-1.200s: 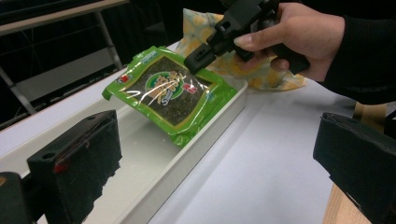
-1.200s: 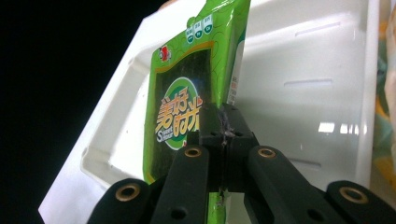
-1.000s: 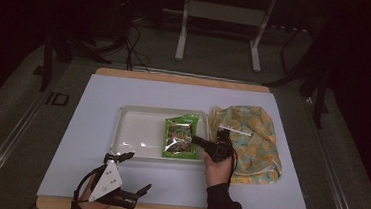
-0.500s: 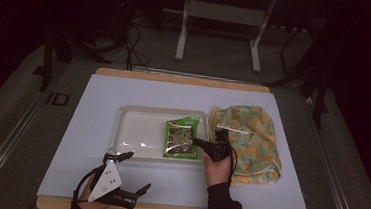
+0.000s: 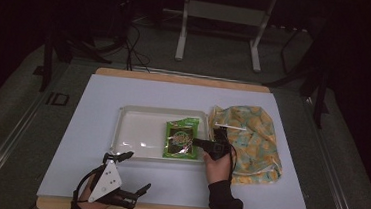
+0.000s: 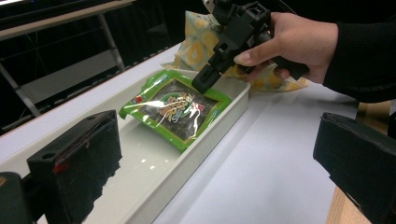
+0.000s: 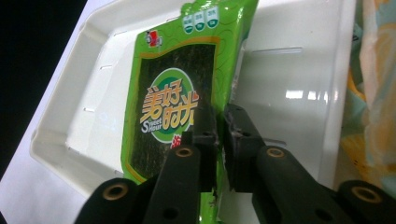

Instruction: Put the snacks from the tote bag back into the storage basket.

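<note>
I have the right tongs (image 7: 218, 135) down at the near edge of the green seaweed snack packet (image 5: 183, 140), which lies flat inside the white tray (image 5: 136, 130) toward its three o'clock end, in the middle of the worktop (image 5: 277, 192). In the right gripper view the packet's edge runs up between the two jaws; a thin gap shows on either side of the film, and the jaws have just been opening, so I judge the grip to be letting go rather than pinching. My reading is that the packet is being set down in the tray, with the release under way. The yellow patterned cloth bag (image 5: 251, 137) sits at three o'clock of the tray, touching its rim. My left tongs (image 5: 125, 180) rest idle at seven o'clock near the worktop's front edge, jaws spread wide with nothing between them. Next I would open the right jaws fully, then draw them straight back toward six o'clock, clear of the tray wall, without dragging the film along.
</note>
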The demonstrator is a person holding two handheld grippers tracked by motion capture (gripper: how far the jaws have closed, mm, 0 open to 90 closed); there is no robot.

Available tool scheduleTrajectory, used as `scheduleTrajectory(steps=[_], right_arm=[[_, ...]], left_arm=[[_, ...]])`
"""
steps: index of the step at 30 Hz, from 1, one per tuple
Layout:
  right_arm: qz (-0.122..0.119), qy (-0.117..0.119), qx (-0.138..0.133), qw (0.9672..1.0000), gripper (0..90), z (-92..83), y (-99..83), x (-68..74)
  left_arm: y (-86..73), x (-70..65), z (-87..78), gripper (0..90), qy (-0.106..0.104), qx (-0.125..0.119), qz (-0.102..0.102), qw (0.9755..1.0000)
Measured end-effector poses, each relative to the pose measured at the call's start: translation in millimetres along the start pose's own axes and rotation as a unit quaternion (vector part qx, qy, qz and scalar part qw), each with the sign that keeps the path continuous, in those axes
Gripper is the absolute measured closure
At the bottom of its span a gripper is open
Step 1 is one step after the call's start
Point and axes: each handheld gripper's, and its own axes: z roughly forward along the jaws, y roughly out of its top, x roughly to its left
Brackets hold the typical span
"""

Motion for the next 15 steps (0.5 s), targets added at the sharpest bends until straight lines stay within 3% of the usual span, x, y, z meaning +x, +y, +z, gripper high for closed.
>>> scheduleTrajectory(steps=[15], right_arm=[[-0.048,-0.019,0.006,0.9987,70.7,-4.8,7.7,11.3]], left_arm=[[0.0,-0.6,0.9,1.5,-0.003,0.003,0.0,1.0]])
